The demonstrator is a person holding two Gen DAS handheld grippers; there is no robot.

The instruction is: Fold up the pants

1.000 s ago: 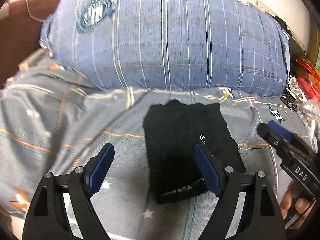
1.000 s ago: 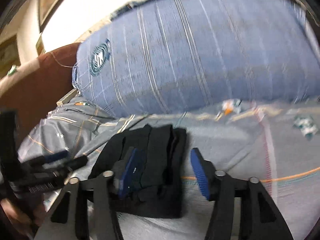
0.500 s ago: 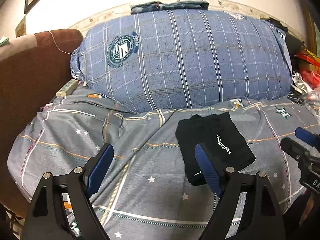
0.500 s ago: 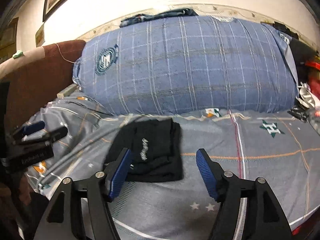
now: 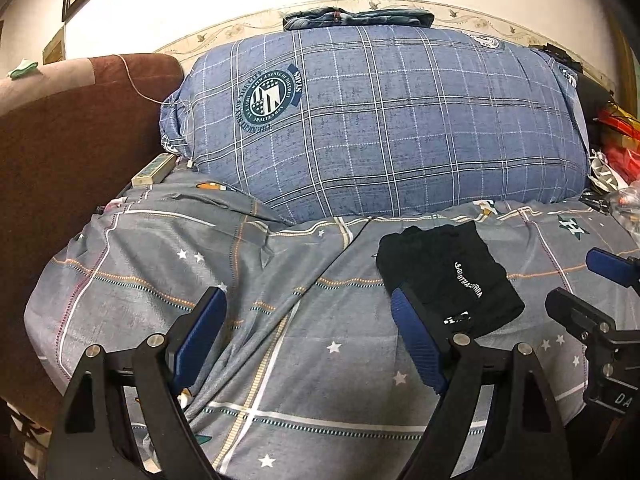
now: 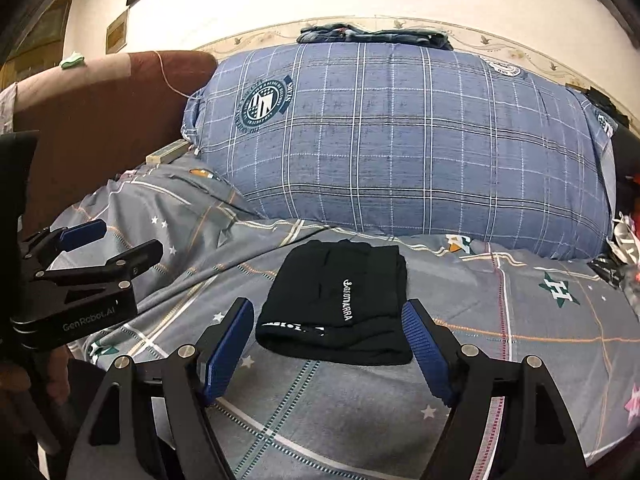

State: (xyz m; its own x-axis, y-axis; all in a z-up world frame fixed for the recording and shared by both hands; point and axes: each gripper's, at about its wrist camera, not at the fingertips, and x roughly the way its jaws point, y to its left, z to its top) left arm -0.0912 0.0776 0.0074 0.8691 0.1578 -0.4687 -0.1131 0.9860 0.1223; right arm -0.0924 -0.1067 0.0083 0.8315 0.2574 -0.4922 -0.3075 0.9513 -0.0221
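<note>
The black pants lie folded into a small rectangle on the grey star-print bedsheet, white lettering on top. In the right wrist view they lie flat just beyond the fingertips. My left gripper is open and empty, held back above the sheet, the pants beyond its right finger. My right gripper is open and empty, held back from the pants' near edge. Each gripper shows in the other's view, the right and the left, both open.
A big blue plaid pillow stands behind the pants with folded clothes on top. A brown sofa arm is at the left. Clutter and red bags lie at the right edge. A small box rests beside the pillow.
Both grippers have pulled back and up from the folded pants, which now look smaller and farther away. The pants have stayed folded on the sheet.
</note>
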